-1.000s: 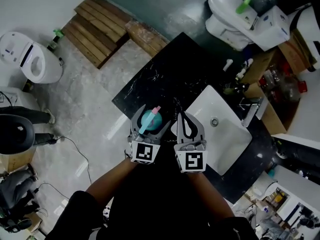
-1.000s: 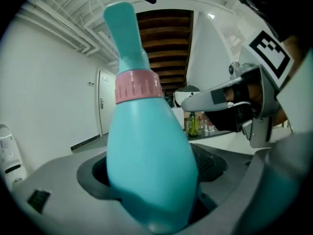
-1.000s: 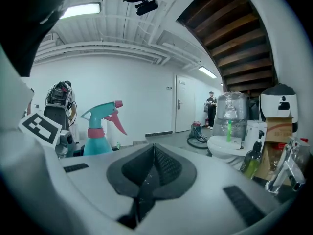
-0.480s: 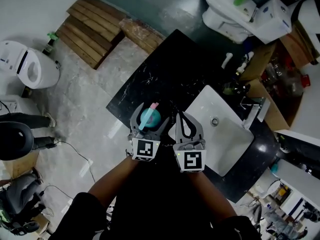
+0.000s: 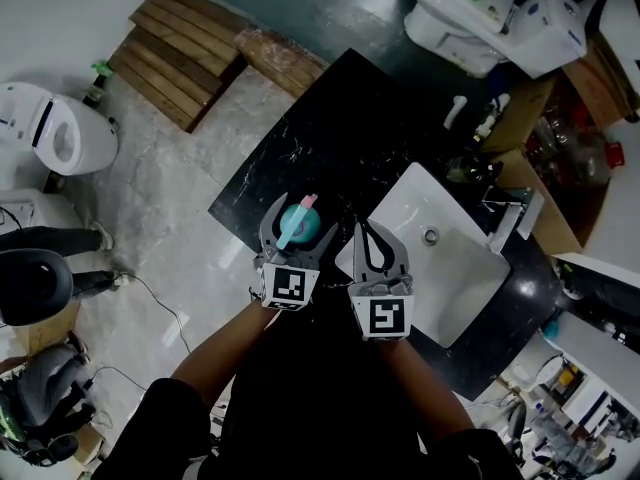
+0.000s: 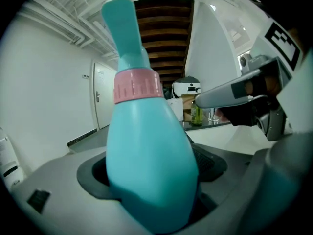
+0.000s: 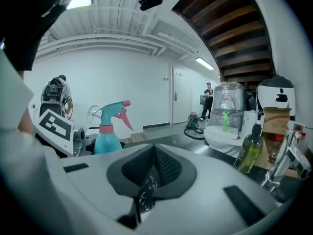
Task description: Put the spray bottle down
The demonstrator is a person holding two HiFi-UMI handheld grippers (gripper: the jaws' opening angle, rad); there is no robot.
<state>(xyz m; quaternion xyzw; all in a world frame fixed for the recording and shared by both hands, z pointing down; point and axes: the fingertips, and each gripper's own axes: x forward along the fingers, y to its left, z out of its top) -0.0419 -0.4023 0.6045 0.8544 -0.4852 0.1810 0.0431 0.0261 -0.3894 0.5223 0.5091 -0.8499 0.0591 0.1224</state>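
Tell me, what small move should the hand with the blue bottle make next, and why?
Probably lower it straight down. The left gripper is shut on the spray bottle, held upright over the black counter, near its edge and left of the white sink. Bare counter seems to lie beneath, so setting it down before opening looks safest.

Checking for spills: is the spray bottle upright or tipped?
Upright: the bottle stands nozzle-up in the right gripper view, clamped in the left gripper.

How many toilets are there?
2. The left toilet stands at the left edge; the far toilet sits top right, beyond the counter. More may be hidden.
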